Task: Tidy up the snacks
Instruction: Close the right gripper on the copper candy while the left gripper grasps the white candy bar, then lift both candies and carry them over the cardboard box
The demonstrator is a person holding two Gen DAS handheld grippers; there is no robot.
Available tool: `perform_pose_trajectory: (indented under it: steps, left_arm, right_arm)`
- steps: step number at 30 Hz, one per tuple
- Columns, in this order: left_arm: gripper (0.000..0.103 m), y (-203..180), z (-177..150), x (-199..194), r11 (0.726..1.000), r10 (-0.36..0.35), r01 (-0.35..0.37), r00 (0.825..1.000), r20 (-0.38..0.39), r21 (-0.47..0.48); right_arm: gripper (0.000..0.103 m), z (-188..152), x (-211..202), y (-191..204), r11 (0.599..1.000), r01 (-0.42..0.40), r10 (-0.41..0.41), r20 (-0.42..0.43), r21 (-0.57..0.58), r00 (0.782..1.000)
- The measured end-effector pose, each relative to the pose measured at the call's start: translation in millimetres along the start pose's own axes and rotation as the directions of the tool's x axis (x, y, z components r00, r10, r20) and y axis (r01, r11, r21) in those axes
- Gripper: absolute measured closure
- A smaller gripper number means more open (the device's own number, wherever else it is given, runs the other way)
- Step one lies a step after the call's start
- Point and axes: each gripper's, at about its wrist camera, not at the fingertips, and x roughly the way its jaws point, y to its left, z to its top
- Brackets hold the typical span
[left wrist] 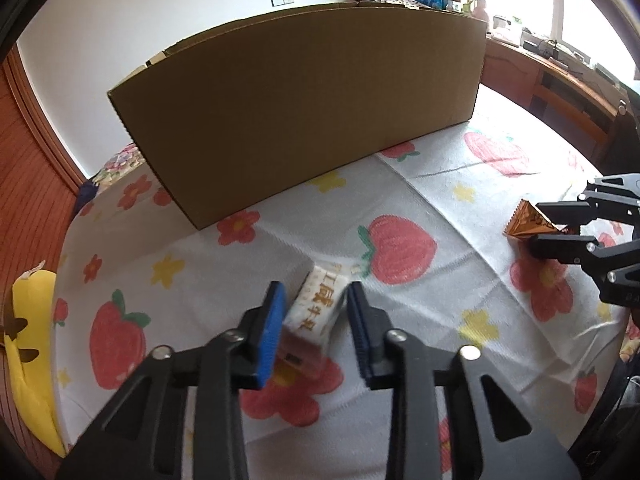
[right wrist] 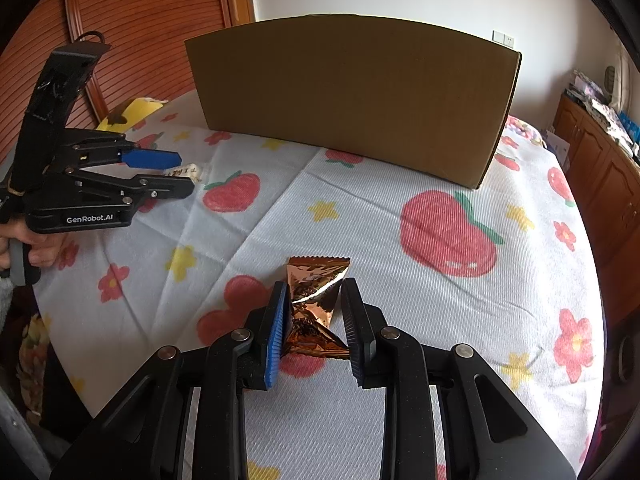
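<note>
A large brown cardboard box [left wrist: 304, 96] stands at the back of the table; it also shows in the right wrist view [right wrist: 356, 92]. My left gripper [left wrist: 316, 300] is shut on a white snack packet with orange lettering [left wrist: 316, 308], held just above the cloth; the same gripper [right wrist: 176, 170] and packet [right wrist: 188, 171] show in the right wrist view. My right gripper [right wrist: 314, 294] is shut on a crinkled copper foil snack packet [right wrist: 316, 296]. That gripper [left wrist: 554, 222] and foil packet [left wrist: 528, 224] show at the right in the left wrist view.
A white tablecloth with strawberries and flowers [right wrist: 440, 220] covers the table. A yellow plush toy [left wrist: 32, 344] lies past the left edge. A wooden door [right wrist: 152, 20] and wooden cabinets [right wrist: 600, 168] stand around the table.
</note>
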Motion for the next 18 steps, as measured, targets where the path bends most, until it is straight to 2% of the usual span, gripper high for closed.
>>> perform_pose_trajectory:
  steps: [7, 18]
  left_arm:
    - [0.083, 0, -9, -10, 1.0, 0.01, -0.01, 1.0, 0.021, -0.025]
    - [0.083, 8, -7, -37, 0.994, 0.006, 0.007, 0.993, 0.119, -0.108]
  right_arm:
    - [0.078, 0, 0, 1, 1.0, 0.004, -0.004, 0.001, -0.005, 1.0]
    - [0.079, -1, 0, 2, 1.0, 0.007, -0.007, 0.003, -0.008, 1.0]
